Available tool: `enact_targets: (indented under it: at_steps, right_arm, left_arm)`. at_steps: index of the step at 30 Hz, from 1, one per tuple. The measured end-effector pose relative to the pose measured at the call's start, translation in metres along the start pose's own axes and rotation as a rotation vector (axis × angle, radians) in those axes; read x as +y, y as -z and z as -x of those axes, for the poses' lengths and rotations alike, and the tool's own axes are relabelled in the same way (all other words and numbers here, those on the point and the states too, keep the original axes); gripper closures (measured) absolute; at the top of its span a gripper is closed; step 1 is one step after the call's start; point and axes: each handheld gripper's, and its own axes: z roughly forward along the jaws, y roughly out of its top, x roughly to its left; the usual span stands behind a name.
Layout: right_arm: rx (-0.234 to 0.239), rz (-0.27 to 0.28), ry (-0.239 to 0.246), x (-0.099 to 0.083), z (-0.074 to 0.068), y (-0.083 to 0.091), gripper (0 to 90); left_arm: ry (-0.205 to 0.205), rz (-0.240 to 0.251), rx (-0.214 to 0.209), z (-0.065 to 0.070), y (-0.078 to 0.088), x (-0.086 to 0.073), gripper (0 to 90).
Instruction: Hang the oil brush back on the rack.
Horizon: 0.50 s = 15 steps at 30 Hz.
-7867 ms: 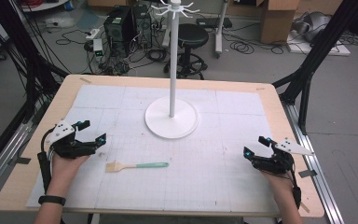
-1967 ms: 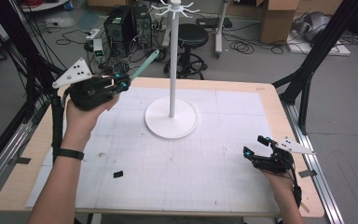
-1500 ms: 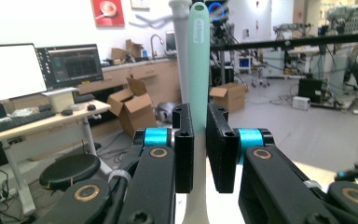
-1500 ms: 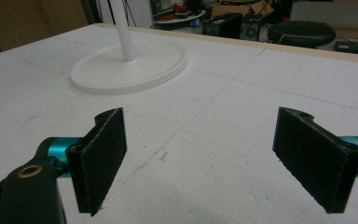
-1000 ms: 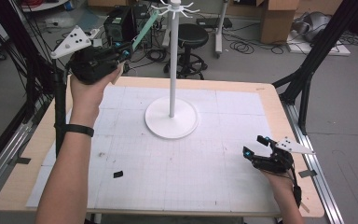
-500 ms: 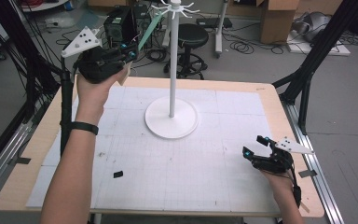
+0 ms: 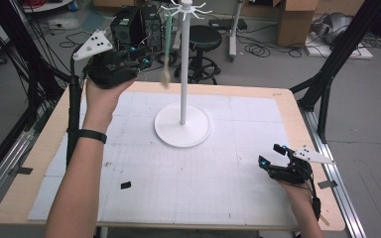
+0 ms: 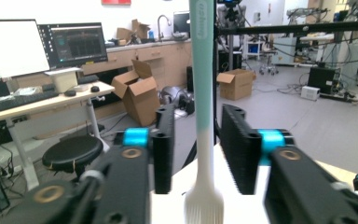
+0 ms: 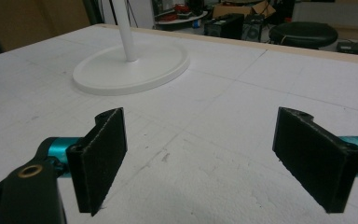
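The right gripper rests wide open on the worktop. Farther off, the raised left gripper has just opened its jaws, pads clear of the brush (bristles down), which now hangs from the stand; hanging looks done.
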Motion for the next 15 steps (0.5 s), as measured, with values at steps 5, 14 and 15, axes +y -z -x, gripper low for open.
enact_targets:
  at_steps: [5,14,15]
  right_arm:
    - [-0.002,0.003,0.000,0.001,0.001,0.001,17.0]
    - [-0.003,0.002,-0.006,0.001,0.002,0.000,16.9]
    - [-0.001,0.003,-0.006,0.000,0.002,0.000,17.0]
  left_arm:
    - [-0.003,-0.037,-0.002,0.001,0.010,-0.013,36.5]
    - [-0.013,-0.096,-0.025,0.006,0.042,-0.054,23.2]
    - [-0.018,-0.103,-0.024,0.007,0.046,-0.059,22.7]
